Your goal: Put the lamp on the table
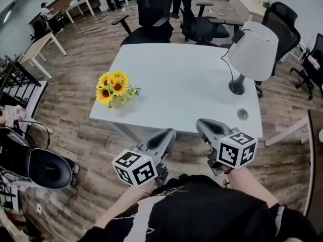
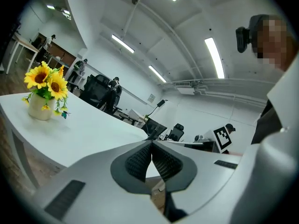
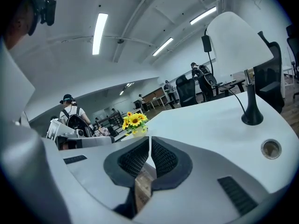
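Note:
A lamp [image 1: 251, 52] with a white shade, thin dark stem and round base stands upright on the white table [image 1: 176, 84] near its right edge. The right gripper view shows the same lamp [image 3: 238, 41] at the right, apart from the jaws. My left gripper [image 1: 170, 133] and right gripper [image 1: 201, 123] hover side by side in front of the table's near edge, both shut with nothing between the pads. In each gripper view the ribbed pads meet: left gripper [image 2: 152, 144], right gripper [image 3: 150, 139].
A small vase of sunflowers [image 1: 115, 89] sits at the table's left side. A round cable hole [image 1: 243, 114] lies near the front right corner. Black office chairs [image 1: 151, 14] crowd the far side. A dark round seat [image 1: 48, 170] stands on the wooden floor at the left.

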